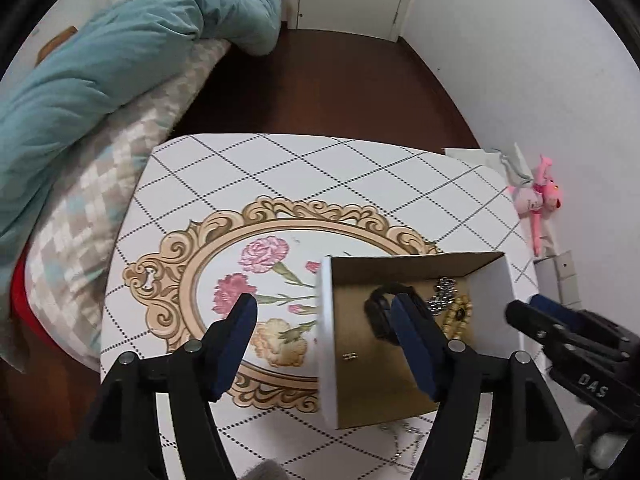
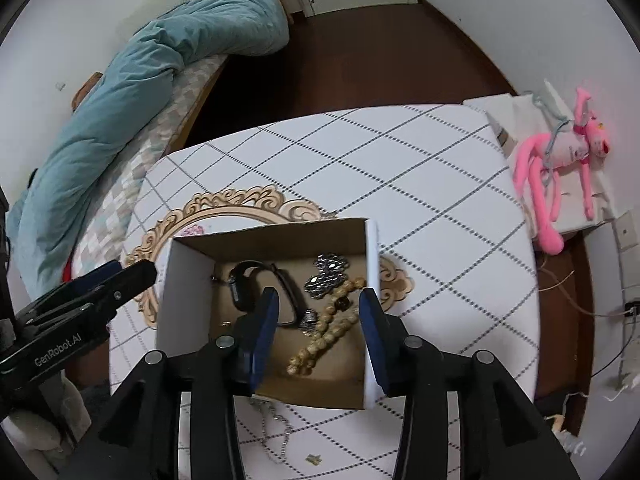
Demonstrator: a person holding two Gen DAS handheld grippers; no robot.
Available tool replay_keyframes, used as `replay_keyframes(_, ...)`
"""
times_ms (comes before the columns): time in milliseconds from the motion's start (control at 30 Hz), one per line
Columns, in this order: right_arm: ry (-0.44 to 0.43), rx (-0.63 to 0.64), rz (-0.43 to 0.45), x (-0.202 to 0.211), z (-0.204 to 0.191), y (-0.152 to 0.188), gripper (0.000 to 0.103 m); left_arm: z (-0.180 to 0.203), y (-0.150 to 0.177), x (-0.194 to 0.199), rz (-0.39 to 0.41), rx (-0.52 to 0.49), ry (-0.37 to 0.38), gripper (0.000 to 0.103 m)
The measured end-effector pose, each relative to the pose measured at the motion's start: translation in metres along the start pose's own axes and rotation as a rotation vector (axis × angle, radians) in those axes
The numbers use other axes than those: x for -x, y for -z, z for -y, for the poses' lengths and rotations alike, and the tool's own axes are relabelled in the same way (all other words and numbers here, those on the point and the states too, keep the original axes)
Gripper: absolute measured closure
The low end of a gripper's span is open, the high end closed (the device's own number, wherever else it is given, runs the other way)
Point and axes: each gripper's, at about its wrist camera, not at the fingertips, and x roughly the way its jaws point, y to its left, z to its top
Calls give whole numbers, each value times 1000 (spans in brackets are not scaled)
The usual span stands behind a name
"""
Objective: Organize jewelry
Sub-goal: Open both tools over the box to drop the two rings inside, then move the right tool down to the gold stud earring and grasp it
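Observation:
An open cardboard box [image 2: 184, 300], white outside and brown inside, stands on the patterned table [image 2: 420, 184]. It holds a black watch [image 2: 244, 284], a silver linked piece [image 2: 326, 274] and a wooden bead bracelet [image 2: 324, 336]. A thin silver chain [image 2: 276, 420] and a small gold piece [image 2: 313, 458] lie on the table in front of the box. My right gripper [image 2: 319, 296] is open over the box's right half, its right finger by the right wall. My left gripper [image 1: 323, 302] is open and straddles the box's [image 1: 326, 340] left wall without touching it.
A bed with a teal duvet [image 1: 100, 64] runs along the table's left side. A pink plush toy [image 2: 560, 160] lies on a white ledge to the right. Dark wooden floor [image 1: 328, 88] lies beyond the table's far edge. Cables trail on the floor at right [image 2: 624, 312].

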Motion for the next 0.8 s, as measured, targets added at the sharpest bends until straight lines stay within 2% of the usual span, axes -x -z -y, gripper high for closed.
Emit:
replay_keyframes(33, 20, 6, 8, 1, 0, 1, 47, 0, 2, 0, 7, -4, -15, 22)
replay_keyframes(67, 42, 16, 14, 3, -1, 2, 41, 1, 3, 0, 13, -6, -26, 18)
replay_keyframes(133, 113, 50, 31, 6, -4, 6, 16, 2, 8, 1, 34, -16, -51, 3)
replay_keyframes(200, 184, 81, 39, 8, -7, 10, 5, 4, 12, 3, 42, -31, -79, 0)
replay_keyframes(267, 217, 92, 40, 9, -9, 13, 3, 6, 14, 5, 44, -34, -106, 0)
replay_keyframes(367, 245, 98, 58, 17, -10, 16, 0, 6, 14, 15, 61, -26, -98, 0)
replay_keyframes(567, 232, 78, 133, 53, -15, 27, 0, 8, 20, 45, 107, -25, -86, 0)
replay_keyframes(667, 208, 61, 154, 67, -14, 50, 0, 6, 39, 53, 111, -33, -109, 0)
replay_keyframes(800, 169, 23, 111, 55, -7, 98, 0, 0, 80, 43, 62, -32, -189, 0)
